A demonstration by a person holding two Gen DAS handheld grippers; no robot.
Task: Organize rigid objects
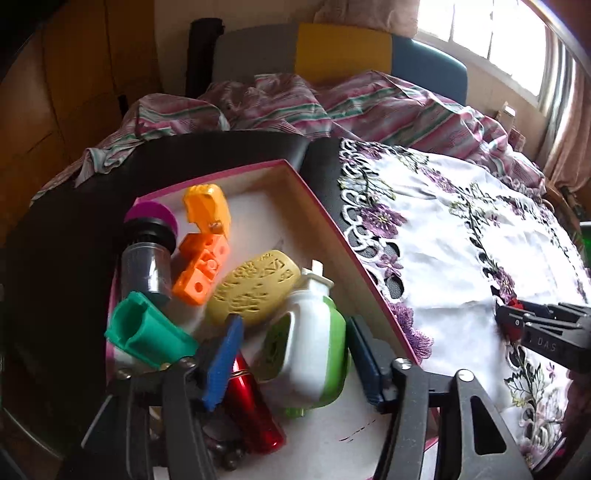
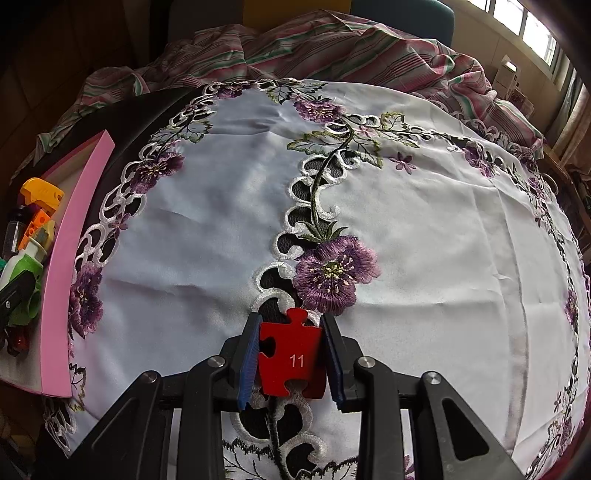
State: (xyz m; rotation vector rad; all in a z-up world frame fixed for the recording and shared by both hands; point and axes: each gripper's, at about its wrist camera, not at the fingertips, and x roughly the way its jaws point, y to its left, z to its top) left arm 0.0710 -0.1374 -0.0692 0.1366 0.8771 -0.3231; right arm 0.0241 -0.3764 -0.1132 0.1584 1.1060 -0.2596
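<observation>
From my left wrist view, the left gripper hangs open around the white-and-green bottle in the pink box, pads not pressing. From my right wrist view, the right gripper clamps the red puzzle piece over the embroidered cloth.

A white cloth embroidered with purple flowers covers the dark worktop; a striped bedsheet lies rumpled beyond, below a bright window.

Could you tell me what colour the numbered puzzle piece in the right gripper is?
Red, with a white "11"; the puzzle piece shows best in the right wrist view.
</observation>
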